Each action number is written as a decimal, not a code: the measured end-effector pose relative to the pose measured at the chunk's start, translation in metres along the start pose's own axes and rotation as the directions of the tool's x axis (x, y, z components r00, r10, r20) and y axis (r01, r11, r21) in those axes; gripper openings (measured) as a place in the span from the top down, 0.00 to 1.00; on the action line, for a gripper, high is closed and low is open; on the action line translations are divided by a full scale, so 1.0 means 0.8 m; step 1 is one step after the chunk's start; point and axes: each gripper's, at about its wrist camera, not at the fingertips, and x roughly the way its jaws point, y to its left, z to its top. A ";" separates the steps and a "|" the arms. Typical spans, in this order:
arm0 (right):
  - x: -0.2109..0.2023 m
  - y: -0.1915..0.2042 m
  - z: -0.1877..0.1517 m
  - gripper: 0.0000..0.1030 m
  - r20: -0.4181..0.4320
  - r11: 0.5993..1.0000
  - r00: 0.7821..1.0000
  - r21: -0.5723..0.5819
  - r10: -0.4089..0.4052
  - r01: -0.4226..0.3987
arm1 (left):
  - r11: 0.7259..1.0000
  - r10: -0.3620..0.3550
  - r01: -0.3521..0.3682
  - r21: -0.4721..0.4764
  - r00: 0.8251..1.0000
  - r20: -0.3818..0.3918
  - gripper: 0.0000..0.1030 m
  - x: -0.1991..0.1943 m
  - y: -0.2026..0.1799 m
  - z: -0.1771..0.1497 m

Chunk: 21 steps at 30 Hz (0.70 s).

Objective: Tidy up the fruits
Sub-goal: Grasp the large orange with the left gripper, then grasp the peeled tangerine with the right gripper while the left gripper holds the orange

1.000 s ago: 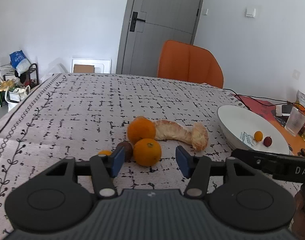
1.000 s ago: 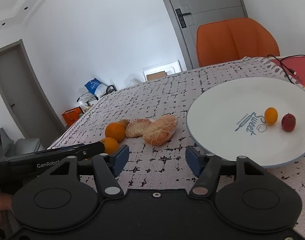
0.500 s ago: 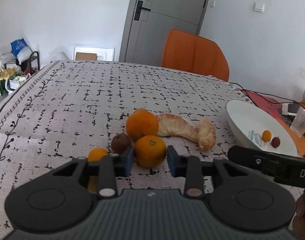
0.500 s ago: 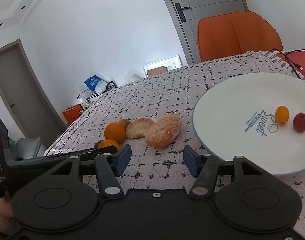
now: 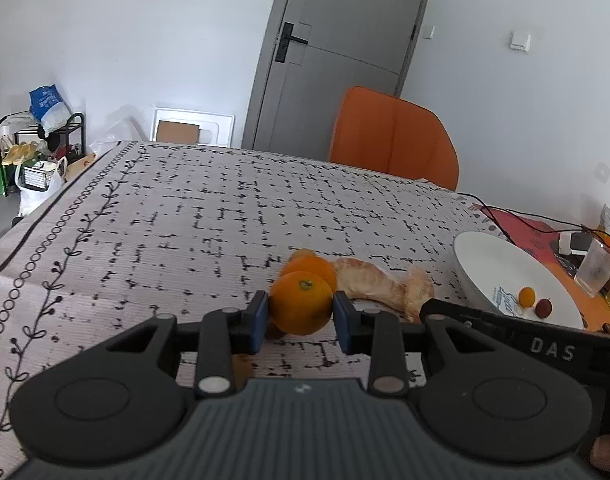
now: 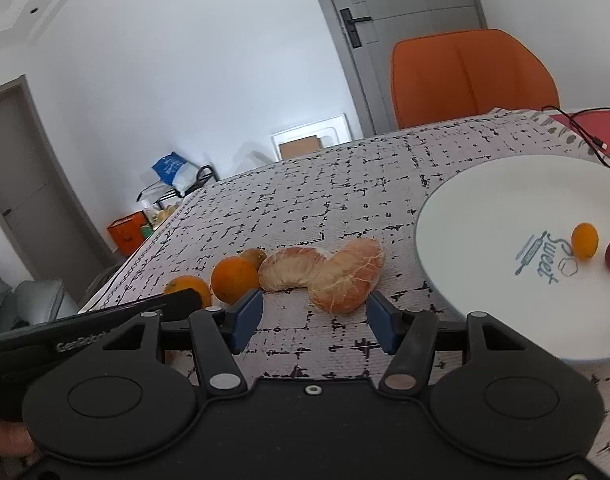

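Visibly, "Sweet" on plate (image 6: 485,216), "DAS" on right gripper (image 6: 313,320), left gripper (image 5: 301,318) clamping orange (image 5: 301,302)

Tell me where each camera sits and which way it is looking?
Left wrist: sits on the left gripper, looks along its fingers across the table at the orange clamped between them; a bit of the person's finger shows bottom right.
Right wrist: sits on the right gripper, open, faces the peeled pomelo and white plate; a hand edge shows bottom left.
Both views share the pomelo, the plate and the orange chair.
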 end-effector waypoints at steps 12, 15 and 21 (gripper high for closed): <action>0.029 0.014 0.000 0.45 0.005 0.990 0.990 0.029 -0.138 0.138 | 0.999 0.017 -0.016 -0.043 1.000 0.027 0.68 -0.016 0.037 -0.001; 0.037 0.016 -0.001 0.47 0.005 0.984 0.985 0.033 -0.175 0.175 | 0.998 0.014 -0.013 -0.058 1.000 0.022 0.68 -0.016 0.046 -0.002; 0.050 0.025 -0.001 0.47 0.007 0.978 0.978 0.024 -0.209 0.209 | 0.998 0.010 -0.008 -0.060 1.000 0.028 0.68 -0.020 0.057 -0.004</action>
